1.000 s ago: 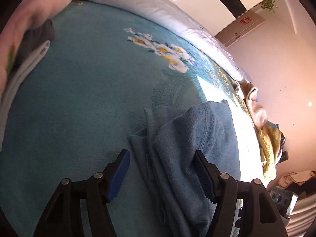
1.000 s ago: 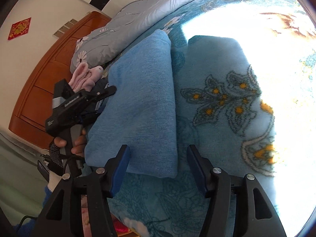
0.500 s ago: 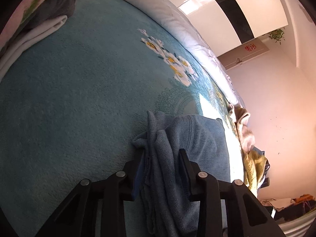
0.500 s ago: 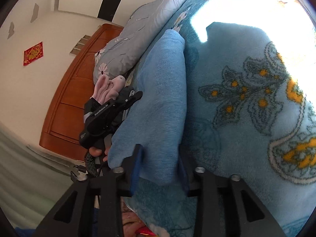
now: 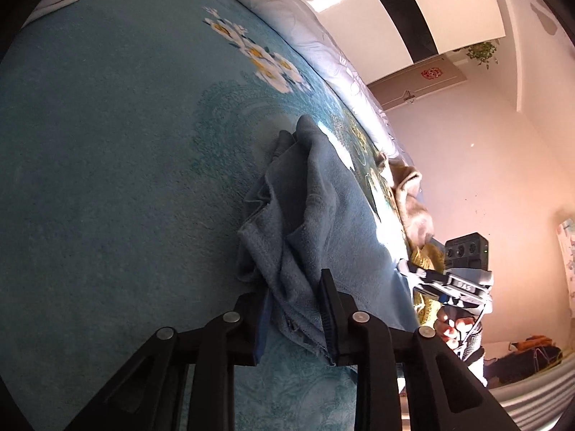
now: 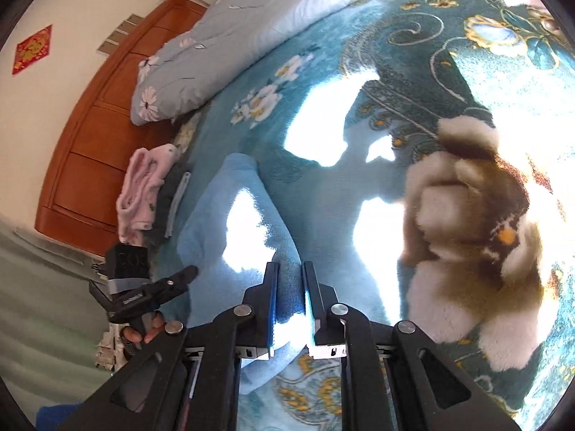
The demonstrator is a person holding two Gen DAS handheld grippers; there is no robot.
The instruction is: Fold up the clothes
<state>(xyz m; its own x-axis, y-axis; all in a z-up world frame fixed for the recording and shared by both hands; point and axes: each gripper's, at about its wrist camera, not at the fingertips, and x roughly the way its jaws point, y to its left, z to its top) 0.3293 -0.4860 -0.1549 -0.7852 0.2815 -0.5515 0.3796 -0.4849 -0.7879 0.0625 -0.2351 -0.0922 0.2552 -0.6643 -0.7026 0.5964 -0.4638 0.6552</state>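
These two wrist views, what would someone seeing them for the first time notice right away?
First, the folded blue garment, pinched at one end by the left gripper and at the other by the right gripper, whose jaws have just been closing on it, over the teal floral blanket. Next, the fluffy brown and white garment in bright sun on the right of the right wrist view. At the left edge there, pink folded clothing lies near the wooden headboard.

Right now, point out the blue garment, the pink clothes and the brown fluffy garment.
blue garment (image 6: 215, 222): right wrist view, on its shaded flat top.
pink clothes (image 6: 142, 194): right wrist view, on the middle of the folded stack.
brown fluffy garment (image 6: 467, 237): right wrist view, on its bunched centre.
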